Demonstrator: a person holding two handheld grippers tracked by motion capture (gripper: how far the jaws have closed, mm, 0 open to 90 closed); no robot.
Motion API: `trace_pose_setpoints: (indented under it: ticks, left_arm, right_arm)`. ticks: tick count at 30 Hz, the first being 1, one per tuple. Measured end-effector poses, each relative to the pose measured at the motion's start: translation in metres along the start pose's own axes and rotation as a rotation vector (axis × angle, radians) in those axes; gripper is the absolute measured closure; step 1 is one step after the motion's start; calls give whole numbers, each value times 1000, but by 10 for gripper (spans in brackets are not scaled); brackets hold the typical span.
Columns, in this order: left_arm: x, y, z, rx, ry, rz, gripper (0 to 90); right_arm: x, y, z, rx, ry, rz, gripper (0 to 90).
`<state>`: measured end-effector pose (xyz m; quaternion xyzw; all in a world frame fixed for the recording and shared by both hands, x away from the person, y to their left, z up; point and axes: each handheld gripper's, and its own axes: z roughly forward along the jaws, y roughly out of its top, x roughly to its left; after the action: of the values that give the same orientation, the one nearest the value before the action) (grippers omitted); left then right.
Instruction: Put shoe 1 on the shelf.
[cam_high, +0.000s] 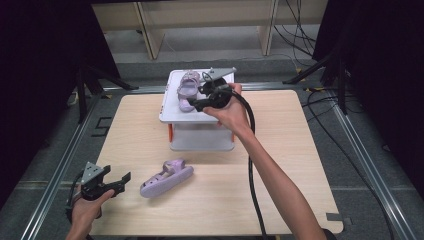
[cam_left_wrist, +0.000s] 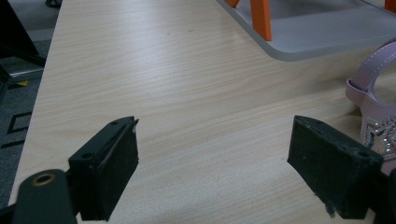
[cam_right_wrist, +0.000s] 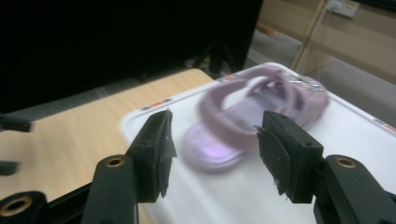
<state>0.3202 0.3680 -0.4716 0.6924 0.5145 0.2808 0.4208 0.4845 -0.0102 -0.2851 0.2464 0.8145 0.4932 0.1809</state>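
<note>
A lab: black curtains (cam_high: 45, 60), metal floor rails (cam_high: 65, 155), loose cables (cam_high: 300, 30).

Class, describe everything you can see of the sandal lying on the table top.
The sandal on the table is lilac and looks like soft plastic, with a flat sole, straps over the top and a heel strap; the left gripper view shows glittery trim. It lies on its side on the wooden table, in front of the white stand. Nothing touches it; the open left gripper is beside it.
</note>
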Motion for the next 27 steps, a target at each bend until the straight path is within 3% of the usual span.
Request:
trace_pose_setpoints:
  ticks: [1,2,4,6,7,8,9,10,12,13,16,19,27]
  left_arm:
    - [-1,0,1,-3,-7,1,153]
    - [-1,0,1,-3,-7,1,153]
    - [-1,0,1,-4,-7,8,153]
    - [-1,0,2,-7,-7,3,153]
    - [0,0,1,-2,2,1,153]
    - [0,0,1,-2,2,1,153]
    - [0,0,1,-4,-4,0,153]
    - [0,0,1,-4,-4,0,153]
    - [0,0,0,0,2,2,153]
    - [0,0,0,0,1,0,153]
    - [0,0,0,-3,1,0,153]
    - [1,0,0,-8,-4,-5,153]
    - [1,0,1,6,5,3,153]
  right_arm:
    - [11,-5,-8,-16,18,-33,441]
    - [11,-5,-8,-16,18,-33,441]
    - [29,-14,-16,-25,68,-40,438]
    - [34,-17,-17,-28,86,-48,439]
    - [43,-24,-19,-37,112,-69,437]
    - [48,-27,-19,-38,126,-70,434]
    - [53,-32,-18,-26,146,-39,433]
    - [55,-36,-16,-31,159,-72,432]
    - [63,-45,-12,-10,188,-38,429]
    - [65,-50,-9,-10,201,-58,430]
    - [72,-60,-3,11,220,-30,429]
    - [79,-77,11,28,274,-42,432]
    - [89,-102,45,74,348,-40,447]
